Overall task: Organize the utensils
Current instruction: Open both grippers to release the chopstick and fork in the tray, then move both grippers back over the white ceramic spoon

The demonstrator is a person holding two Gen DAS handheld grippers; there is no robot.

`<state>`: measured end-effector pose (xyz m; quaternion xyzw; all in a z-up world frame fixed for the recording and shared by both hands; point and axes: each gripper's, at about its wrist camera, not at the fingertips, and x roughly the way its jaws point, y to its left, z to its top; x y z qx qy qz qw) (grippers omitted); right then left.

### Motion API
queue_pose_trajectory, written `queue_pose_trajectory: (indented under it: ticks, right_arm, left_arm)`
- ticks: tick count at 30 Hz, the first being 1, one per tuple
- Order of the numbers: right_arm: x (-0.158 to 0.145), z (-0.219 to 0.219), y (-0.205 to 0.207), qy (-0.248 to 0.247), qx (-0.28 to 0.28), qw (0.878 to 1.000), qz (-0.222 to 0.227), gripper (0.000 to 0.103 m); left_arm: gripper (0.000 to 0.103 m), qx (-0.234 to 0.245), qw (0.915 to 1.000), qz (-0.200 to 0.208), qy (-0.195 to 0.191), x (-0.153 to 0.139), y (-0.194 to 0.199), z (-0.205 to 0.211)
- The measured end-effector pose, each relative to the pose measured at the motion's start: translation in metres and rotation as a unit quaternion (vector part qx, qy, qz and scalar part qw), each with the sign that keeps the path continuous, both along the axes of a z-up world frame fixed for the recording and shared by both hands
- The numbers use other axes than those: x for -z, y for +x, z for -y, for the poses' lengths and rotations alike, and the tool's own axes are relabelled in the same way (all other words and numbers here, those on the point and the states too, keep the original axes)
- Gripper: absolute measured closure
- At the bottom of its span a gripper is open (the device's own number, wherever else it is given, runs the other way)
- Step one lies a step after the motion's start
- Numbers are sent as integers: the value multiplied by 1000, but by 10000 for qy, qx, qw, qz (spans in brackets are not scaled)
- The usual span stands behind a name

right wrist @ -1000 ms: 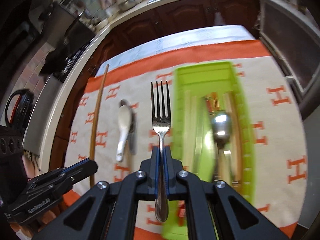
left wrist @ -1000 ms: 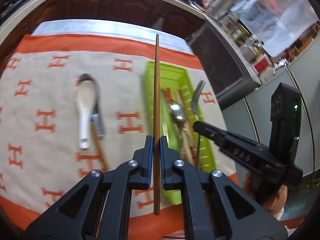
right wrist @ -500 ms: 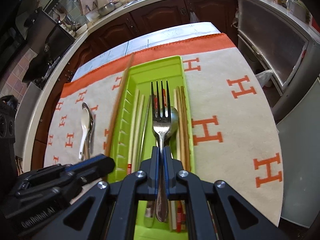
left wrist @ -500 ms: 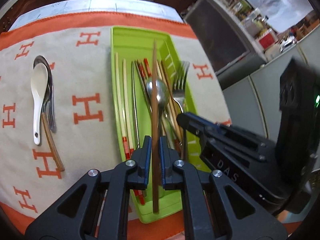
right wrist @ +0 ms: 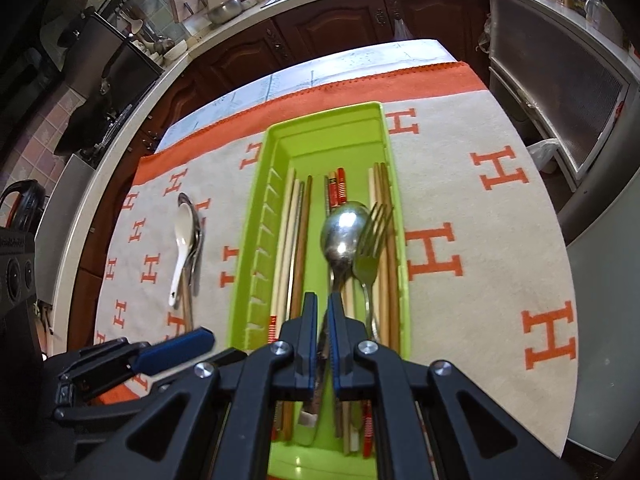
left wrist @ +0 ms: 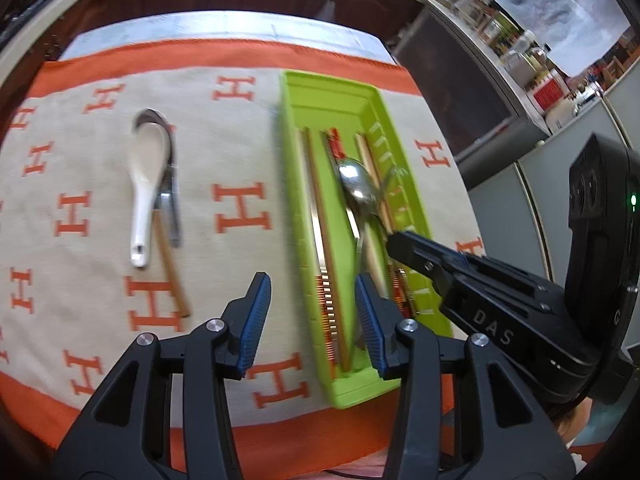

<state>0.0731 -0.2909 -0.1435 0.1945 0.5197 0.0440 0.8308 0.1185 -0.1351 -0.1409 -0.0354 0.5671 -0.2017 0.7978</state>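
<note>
A lime green tray (right wrist: 394, 184) (left wrist: 292, 152) holds several chopsticks, a metal spoon (right wrist: 344, 228) and a fork (right wrist: 370, 240). My left gripper (left wrist: 312, 316) hangs over the tray's near left edge; its jaws are opening, with nothing between them. The brown chopstick (right wrist: 303, 248) lies in the tray's left lane. My right gripper (right wrist: 322, 320) is over the tray's near end, its jaws shut to a thin slit and empty. The fork rests just right of its fingers. On the cloth to the left lie a white spoon (left wrist: 146, 176), a metal spoon under it, and a wooden chopstick (left wrist: 172, 264).
The beige cloth (right wrist: 480, 208) with orange H marks covers the table, whose far edge (right wrist: 360, 56) faces dark cabinets. My right gripper (left wrist: 404, 244) shows in the left wrist view, close beside the left one. A grey cabinet (left wrist: 500, 152) stands to the right.
The left jaws have opened and the brown chopstick now lies in the tray. The fork has left the right gripper and lies beside the metal spoon. Both grippers came down over the tray.
</note>
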Motion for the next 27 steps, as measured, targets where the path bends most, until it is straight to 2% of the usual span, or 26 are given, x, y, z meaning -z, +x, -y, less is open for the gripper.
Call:
queue_pose_trajectory:
  ticks: [14,18,27]
  right_arm:
    - [-16,-41,-14,18,-202,9998,83,98]
    - [-18,-53,-16,-21,-292,9995,93,98]
    - [-20,-78,-12,-110,-432,9990,21,98]
  left_arm:
    - [62,-560,9974,370,267,-11,-12,-70]
    - [62,-666,9963,377,400,-10,-13,-83]
    - [62,-883,9946,368,395,-4,-10,-113]
